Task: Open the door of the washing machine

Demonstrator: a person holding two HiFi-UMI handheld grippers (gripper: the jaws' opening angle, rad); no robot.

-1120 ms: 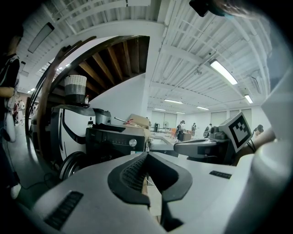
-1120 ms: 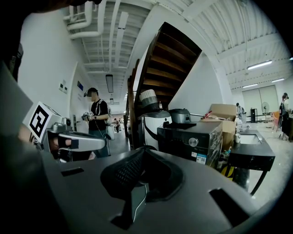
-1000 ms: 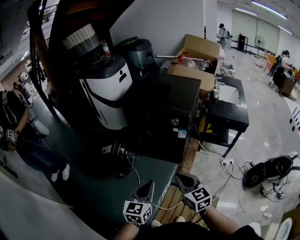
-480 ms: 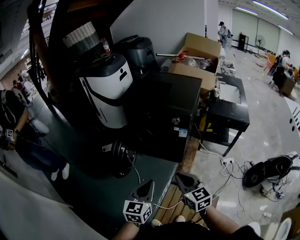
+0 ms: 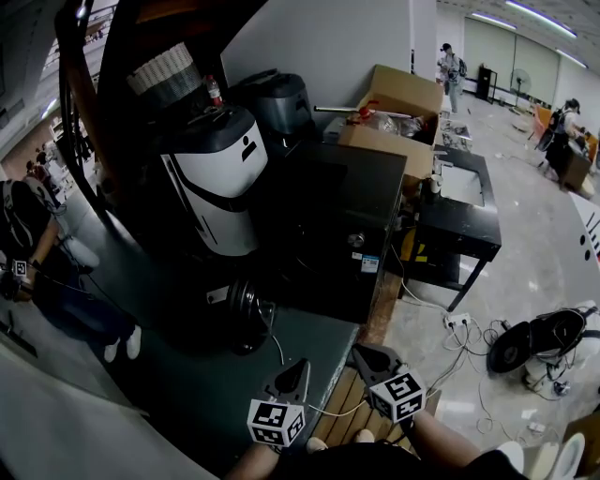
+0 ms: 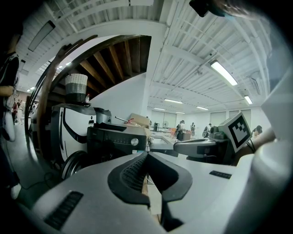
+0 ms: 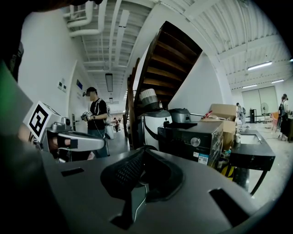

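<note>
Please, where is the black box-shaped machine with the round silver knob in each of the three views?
Head view: the black machine sits at the centre.
Left gripper view: black machine left of centre, at mid height.
Right gripper view: black machine right of centre, at mid height.
Shared landmark: the white rounded machine stands at its left in every view.

You stood in a big open workshop hall, not a home. Ahead of your right tool (image 5: 360,353), appliances (image 5: 333,225) and an open cardboard box (image 5: 401,103) crowded under a wooden staircase (image 7: 169,52). To that tool's right, cables (image 5: 469,342) trailed over a bare polished floor (image 5: 534,253). Far beyond it, people (image 5: 448,67) stood under strip lights (image 5: 534,17).
</note>
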